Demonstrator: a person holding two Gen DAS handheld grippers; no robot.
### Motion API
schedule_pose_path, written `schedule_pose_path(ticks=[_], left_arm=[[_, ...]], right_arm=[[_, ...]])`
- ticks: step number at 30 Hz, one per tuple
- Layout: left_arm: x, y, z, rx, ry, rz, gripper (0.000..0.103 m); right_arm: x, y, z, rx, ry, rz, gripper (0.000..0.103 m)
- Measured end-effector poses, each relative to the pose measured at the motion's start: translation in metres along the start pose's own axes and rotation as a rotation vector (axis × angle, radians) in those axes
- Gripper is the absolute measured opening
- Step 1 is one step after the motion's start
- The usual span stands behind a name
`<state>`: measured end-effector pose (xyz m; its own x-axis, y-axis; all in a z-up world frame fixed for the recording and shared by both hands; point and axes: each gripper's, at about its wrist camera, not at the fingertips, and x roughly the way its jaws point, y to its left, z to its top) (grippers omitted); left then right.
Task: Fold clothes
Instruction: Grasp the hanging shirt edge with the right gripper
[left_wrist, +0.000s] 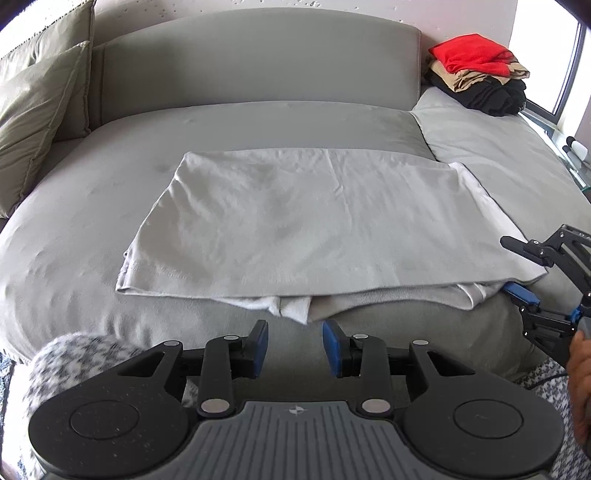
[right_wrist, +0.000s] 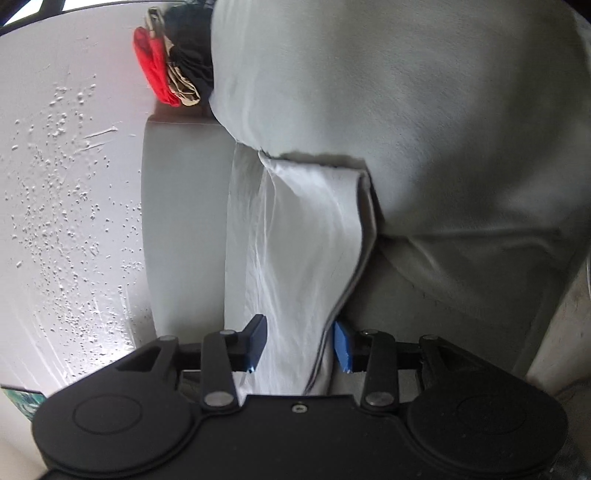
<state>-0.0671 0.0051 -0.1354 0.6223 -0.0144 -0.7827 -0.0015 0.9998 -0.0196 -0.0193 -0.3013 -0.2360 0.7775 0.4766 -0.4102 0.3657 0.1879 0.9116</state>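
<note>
A pale grey garment lies folded flat on the grey sofa seat, with white layers showing under its front and right edges. My left gripper is open just short of the front edge, nothing between its fingers. My right gripper sits at the garment's front right corner, one finger above the cloth and one blue pad below it. In the right wrist view, rolled sideways, the garment's layered edge runs between the fingers of the right gripper. The jaws stand apart and do not pinch the cloth.
A pile of folded clothes, red on top, sits at the sofa's back right by a window. Olive cushions lean at the left. A person's hand and black-and-white patterned fabric are at the near edge.
</note>
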Motion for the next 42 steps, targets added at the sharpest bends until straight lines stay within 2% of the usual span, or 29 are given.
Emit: schedule_pose_path(ticks=[3, 5, 7, 11, 14, 16, 18, 20, 22, 24, 26, 28, 29, 31, 34, 37, 40, 42], left_arm=[[0.002, 0.002, 0.007, -0.001, -0.014, -0.007, 0.033], [0.004, 0.003, 0.012, -0.001, -0.024, -0.011, 0.033], [0.005, 0.011, 0.018, -0.006, -0.034, 0.01, 0.033], [0.01, 0.04, 0.029, -0.014, -0.039, 0.068, 0.033], [0.024, 0.068, 0.041, -0.008, -0.014, 0.123, 0.032], [0.041, 0.083, 0.048, -0.005, 0.04, 0.139, 0.024], [0.056, 0.093, 0.054, -0.016, 0.101, 0.107, 0.018], [0.064, 0.096, 0.057, 0.021, 0.135, 0.109, 0.029], [0.064, 0.102, 0.056, 0.021, 0.147, 0.108, 0.03], [0.058, 0.109, 0.052, 0.025, 0.14, 0.099, 0.03], [0.05, 0.117, 0.045, 0.016, 0.113, 0.059, 0.03], [0.044, 0.125, 0.042, -0.007, 0.091, 0.017, 0.029], [0.041, 0.127, 0.04, -0.014, 0.078, 0.006, 0.03], [0.033, 0.131, 0.038, -0.023, 0.048, 0.001, 0.038], [0.022, 0.131, 0.038, -0.006, -0.002, 0.079, 0.042], [0.018, 0.13, 0.044, 0.04, -0.03, 0.122, 0.049], [0.017, 0.135, 0.052, 0.065, -0.057, 0.132, 0.052], [0.016, 0.147, 0.057, 0.017, -0.07, 0.114, 0.052]], right_arm=[[0.013, -0.001, 0.018, -0.001, -0.055, 0.024, 0.035], [0.02, 0.002, 0.029, -0.018, -0.087, 0.01, 0.031], [0.025, 0.004, 0.035, -0.042, -0.115, -0.01, 0.031], [0.019, 0.004, 0.032, 0.008, -0.111, -0.019, 0.03], [0.014, 0.008, 0.023, -0.026, -0.122, -0.036, 0.031], [0.014, 0.01, 0.022, -0.036, -0.132, -0.048, 0.031], [0.016, 0.012, 0.022, -0.037, -0.141, -0.06, 0.031], [0.017, 0.014, 0.023, -0.046, -0.146, -0.07, 0.03], [0.016, 0.011, 0.027, -0.04, -0.159, -0.088, 0.024], [0.017, 0.006, 0.029, 0.003, -0.171, -0.101, 0.012], [0.018, 0.007, 0.028, -0.023, -0.177, -0.121, 0.004], [0.018, 0.011, 0.025, -0.055, -0.188, -0.144, 0.004], [0.018, 0.017, 0.023, -0.093, -0.195, -0.17, 0.003], [0.017, 0.033, 0.016, -0.188, -0.211, -0.221, 0.003], [0.017, 0.066, 0.005, -0.361, -0.237, -0.287, 0.003], [0.024, 0.105, -0.012, -0.561, -0.24, -0.333, 0.003], [0.039, 0.146, -0.041, -0.772, -0.231, -0.349, 0.003], [0.05, 0.174, -0.062, -0.901, -0.224, -0.342, 0.003]])
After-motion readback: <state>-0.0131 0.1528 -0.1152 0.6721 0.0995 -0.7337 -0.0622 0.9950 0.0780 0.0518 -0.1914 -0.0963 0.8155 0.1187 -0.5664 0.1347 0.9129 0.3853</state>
